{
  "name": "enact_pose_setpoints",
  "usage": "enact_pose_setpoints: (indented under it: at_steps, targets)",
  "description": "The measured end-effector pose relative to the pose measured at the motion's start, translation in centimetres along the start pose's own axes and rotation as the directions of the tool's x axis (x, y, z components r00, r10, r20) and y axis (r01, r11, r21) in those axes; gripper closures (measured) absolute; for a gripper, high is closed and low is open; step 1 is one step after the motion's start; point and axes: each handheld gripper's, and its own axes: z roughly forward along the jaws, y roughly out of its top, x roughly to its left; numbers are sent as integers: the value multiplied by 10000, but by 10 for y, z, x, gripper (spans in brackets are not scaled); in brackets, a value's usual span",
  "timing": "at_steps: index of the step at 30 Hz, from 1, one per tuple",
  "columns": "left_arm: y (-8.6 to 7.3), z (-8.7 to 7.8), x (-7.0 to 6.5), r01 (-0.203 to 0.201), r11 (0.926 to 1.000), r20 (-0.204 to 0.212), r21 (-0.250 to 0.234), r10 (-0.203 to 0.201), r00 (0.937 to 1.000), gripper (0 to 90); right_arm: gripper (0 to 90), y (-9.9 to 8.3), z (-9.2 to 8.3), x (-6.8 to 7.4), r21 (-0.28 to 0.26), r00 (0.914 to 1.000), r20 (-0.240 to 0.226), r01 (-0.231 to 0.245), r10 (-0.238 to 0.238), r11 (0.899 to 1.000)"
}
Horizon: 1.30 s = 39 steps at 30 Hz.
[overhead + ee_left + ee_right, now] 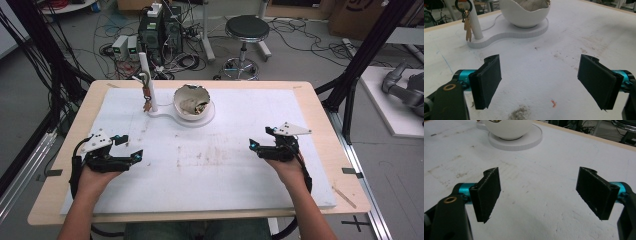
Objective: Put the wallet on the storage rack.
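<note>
White bowl (526, 15) beyond spread jaws

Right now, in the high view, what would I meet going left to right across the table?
Left gripper → post with keys → white bowl → right gripper. Both grippers are open and holding nothing.

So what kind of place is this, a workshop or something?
Probably a robotics lab: a white-topped table inside a black frame, computers with tangled cables on the floor, and a grey robot arm lying nearby.
</note>
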Motion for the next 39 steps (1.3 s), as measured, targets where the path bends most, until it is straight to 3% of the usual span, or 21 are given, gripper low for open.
enact_pose_setpoints:
  at_steps: [5,16,39]
  targets:
    - [1,0,1,-8,10000,-46,-34,8,10000,191,195,-4,-4,-3,-14,9996,138,-235,236,9997]
    - [0,-1,4,6,10000,-60,-76,-7,10000,191,195,-12,-1,-5,242,9996,159,-253,249,9994]
    - [1,0,5,32,10000,-8,-49,-32,10000,191,195,-17,-4,-11,269,9980,360,-527,517,9982]
